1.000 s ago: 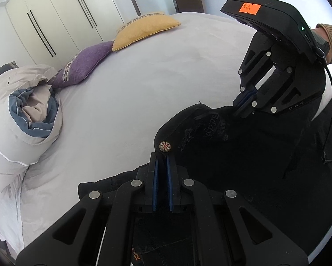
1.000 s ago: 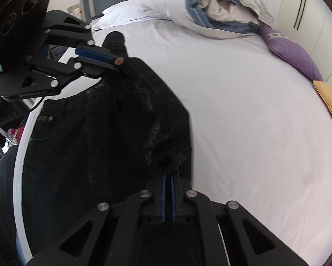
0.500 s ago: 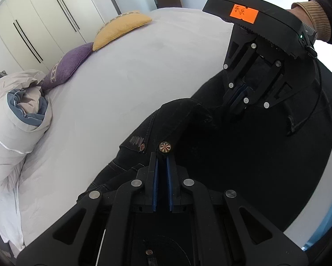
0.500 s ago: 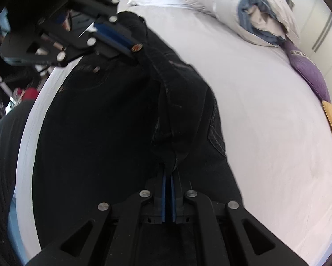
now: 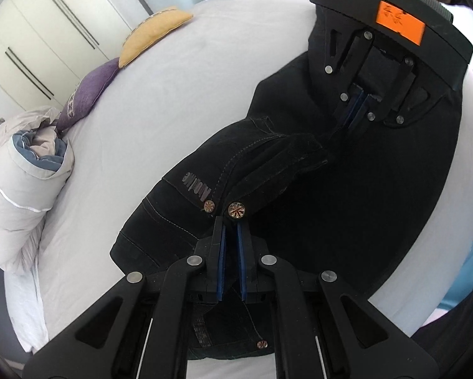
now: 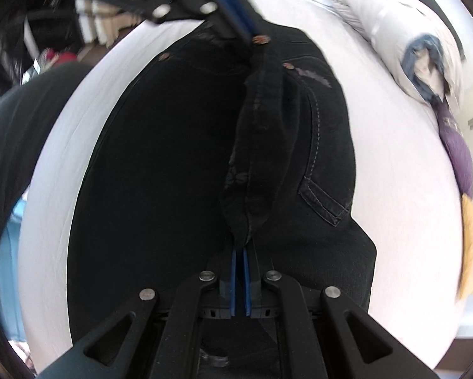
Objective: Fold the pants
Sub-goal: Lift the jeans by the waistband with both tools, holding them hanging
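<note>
Black jeans [image 5: 347, 195] lie across the near side of a white bed [image 5: 179, 94]. My left gripper [image 5: 231, 227] is shut on the waistband by its copper button [image 5: 236, 210]. My right gripper [image 6: 240, 252] is shut on the other end of the waistband fold [image 6: 261, 145] and holds it raised above the rest of the jeans. The right gripper also shows in the left wrist view [image 5: 355, 117], and the left gripper in the right wrist view [image 6: 239, 28]. The jeans also fill the right wrist view [image 6: 160, 170].
A rolled grey-and-blue duvet [image 5: 25, 164], a purple cushion [image 5: 88, 91] and a yellow cushion [image 5: 154, 34] lie at the far side of the bed. White wardrobes [image 5: 47, 31] stand behind. The bed's edge [image 6: 47, 170] is on the person's side.
Both grippers have carried the gripped waistband over and toward the bed's near edge. More of the jeans' back, with pocket and label, now shows.
</note>
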The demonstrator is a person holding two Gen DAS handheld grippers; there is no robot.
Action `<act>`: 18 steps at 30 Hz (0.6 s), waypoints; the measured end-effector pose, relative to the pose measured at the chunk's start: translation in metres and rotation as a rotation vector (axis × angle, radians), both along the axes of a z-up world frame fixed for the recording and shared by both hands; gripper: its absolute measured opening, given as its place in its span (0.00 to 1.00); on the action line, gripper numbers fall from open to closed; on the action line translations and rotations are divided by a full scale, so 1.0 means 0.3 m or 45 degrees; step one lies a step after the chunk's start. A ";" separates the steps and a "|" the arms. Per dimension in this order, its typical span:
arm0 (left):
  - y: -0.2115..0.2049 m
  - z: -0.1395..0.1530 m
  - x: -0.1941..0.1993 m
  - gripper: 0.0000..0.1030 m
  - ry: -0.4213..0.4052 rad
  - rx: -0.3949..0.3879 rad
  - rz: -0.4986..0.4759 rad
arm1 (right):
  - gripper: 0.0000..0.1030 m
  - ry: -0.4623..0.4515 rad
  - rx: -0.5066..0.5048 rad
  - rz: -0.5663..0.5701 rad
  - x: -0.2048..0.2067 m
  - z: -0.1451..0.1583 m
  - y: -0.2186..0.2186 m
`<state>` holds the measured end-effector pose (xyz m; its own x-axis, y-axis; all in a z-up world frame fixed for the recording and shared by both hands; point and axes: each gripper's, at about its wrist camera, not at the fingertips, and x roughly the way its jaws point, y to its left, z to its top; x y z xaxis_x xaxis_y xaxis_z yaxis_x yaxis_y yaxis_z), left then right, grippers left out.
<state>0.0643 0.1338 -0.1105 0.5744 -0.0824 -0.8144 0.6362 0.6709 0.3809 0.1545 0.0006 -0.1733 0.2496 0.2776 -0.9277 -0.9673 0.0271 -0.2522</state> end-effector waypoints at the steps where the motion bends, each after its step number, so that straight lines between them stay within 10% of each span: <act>1: -0.003 -0.008 -0.017 0.05 -0.003 0.024 -0.014 | 0.05 -0.017 -0.021 0.024 -0.018 -0.006 0.000; 18: -0.022 -0.241 -0.353 0.04 -0.050 0.457 -0.305 | 0.05 -0.495 -0.382 0.534 -0.392 -0.135 -0.014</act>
<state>-0.0415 0.1272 -0.1827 0.6048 0.0669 -0.7936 0.7383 0.3266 0.5902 0.0370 -0.0037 -0.2138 0.5101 0.1674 -0.8437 -0.7169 -0.4593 -0.5246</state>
